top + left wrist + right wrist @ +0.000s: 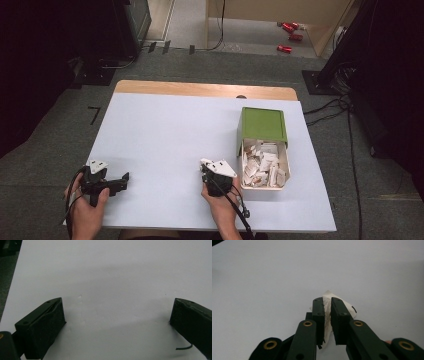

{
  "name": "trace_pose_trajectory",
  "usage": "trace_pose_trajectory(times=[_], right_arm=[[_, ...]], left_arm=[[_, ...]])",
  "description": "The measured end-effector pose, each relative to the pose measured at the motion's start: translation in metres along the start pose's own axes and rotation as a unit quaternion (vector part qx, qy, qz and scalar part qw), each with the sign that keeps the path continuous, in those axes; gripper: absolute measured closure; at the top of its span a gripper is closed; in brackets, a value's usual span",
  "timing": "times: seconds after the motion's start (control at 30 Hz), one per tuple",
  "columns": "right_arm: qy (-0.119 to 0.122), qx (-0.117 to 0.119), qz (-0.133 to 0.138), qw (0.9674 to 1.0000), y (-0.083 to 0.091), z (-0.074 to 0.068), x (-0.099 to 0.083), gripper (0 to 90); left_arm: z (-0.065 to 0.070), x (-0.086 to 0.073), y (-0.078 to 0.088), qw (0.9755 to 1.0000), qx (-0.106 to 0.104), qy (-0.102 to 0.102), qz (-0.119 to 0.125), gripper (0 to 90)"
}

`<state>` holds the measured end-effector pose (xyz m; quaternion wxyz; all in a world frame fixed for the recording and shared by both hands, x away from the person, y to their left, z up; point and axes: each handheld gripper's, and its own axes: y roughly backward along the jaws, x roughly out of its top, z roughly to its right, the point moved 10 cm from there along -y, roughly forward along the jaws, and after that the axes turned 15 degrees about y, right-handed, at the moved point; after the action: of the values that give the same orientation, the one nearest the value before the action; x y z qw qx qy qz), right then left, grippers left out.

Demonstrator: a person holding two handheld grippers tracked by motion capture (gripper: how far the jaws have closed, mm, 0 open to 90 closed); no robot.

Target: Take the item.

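My right gripper [327, 300] has its jaws almost together on a crumpled white paper slip [348, 307], which sticks out past the tips just above the white table [274, 277]. From the high view this gripper [206, 167] sits near the table's front, left of a white tray [286, 167] full of similar white slips [263, 165]. My left gripper [117, 305] stands wide open over bare table, nothing between its pads [53, 320]. It [122, 182] is held at the front left corner.
A green lid [263, 124] is slid back at the tray's far end. The white table top [170, 130] has a wooden strip [200, 89] along the back. Cables and red cans [289, 30] lie on the floor beyond.
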<state>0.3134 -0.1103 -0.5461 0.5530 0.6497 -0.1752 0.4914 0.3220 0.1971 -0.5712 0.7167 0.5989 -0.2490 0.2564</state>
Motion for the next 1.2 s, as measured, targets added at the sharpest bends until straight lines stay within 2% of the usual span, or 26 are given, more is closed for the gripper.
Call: trace_pose_trajectory(times=[0.17, 0.53, 0.57, 0.6, 0.63, 0.7, 0.73, 0.77, 0.8, 0.83, 0.87, 0.97, 1.0, 1.2], right_arm=[[-0.009, 0.007, 0.011, 0.9999, 0.004, -0.002, 0.006, 77.8], [0.004, 0.011, 0.054, 0.9985, 0.032, -0.006, 0.04, 68.5], [0.004, 0.006, 0.061, 0.9981, 0.037, -0.004, 0.045, 60.2], [0.004, 0.006, 0.061, 0.9981, 0.037, -0.004, 0.045, 60.2], [0.001, 0.008, 0.062, 0.9981, 0.04, -0.003, 0.049, 50.2], [-0.001, 0.017, 0.062, 0.9979, 0.043, -0.004, 0.053, 40.4], [-0.001, 0.017, 0.062, 0.9979, 0.043, -0.004, 0.053, 40.4], [-0.002, 0.006, 0.061, 0.9981, 0.047, -0.002, 0.056, 25.5], [-0.003, 0.005, 0.06, 0.9982, 0.048, -0.001, 0.057, 21.4], [-0.003, 0.005, 0.06, 0.9982, 0.048, -0.001, 0.057, 21.4], [-0.01, 0.012, 0.057, 0.9983, 0.051, 0.0, 0.059, 14.0], [-0.005, 0.017, 0.052, 0.9985, 0.054, 0.0, 0.061, 13.0], [0.007, 0.0, 0.05, 0.9987, 0.057, 0.004, 0.062, 13.0], [-0.002, 0.007, 0.056, 0.9984, 0.066, 0.013, 0.067, 10.0]], left_arm=[[0.0, 0.0, 0.0, 1.0, 0.0, 0.0, 0.0, 0.0], [0.0, 0.0, 0.0, 1.0, 0.0, 0.0, 0.0, 0.0], [0.0, 0.0, 0.0, 1.0, 0.0, 0.0, 0.0, 0.0], [0.0, 0.0, 0.0, 1.0, 0.0, 0.0, 0.0, 0.0], [0.0, 0.0, 0.0, 1.0, 0.0, 0.0, 0.0, 0.0], [0.0, 0.0, 0.0, 1.0, 0.0, 0.0, 0.0, 0.0], [0.0, 0.0, 0.0, 1.0, 0.0, 0.0, 0.0, 0.0], [0.0, 0.0, 0.0, 1.0, 0.0, 0.0, 0.001, 0.0], [0.0, 0.0, 0.0, 1.0, 0.0, 0.0, 0.001, 0.0], [0.0, 0.0, 0.0, 1.0, 0.0, 0.0, 0.001, 0.0], [0.0, 0.0, 0.0, 1.0, 0.0, 0.0, 0.001, 0.0], [0.0, 0.0, 0.0, 1.0, 0.0, 0.0, 0.001, 0.0], [0.0, 0.0, 0.0, 1.0, 0.0, 0.0, 0.0, 0.0], [0.0, 0.0, 0.0, 1.0, 0.0, 0.0, 0.001, 0.0]])
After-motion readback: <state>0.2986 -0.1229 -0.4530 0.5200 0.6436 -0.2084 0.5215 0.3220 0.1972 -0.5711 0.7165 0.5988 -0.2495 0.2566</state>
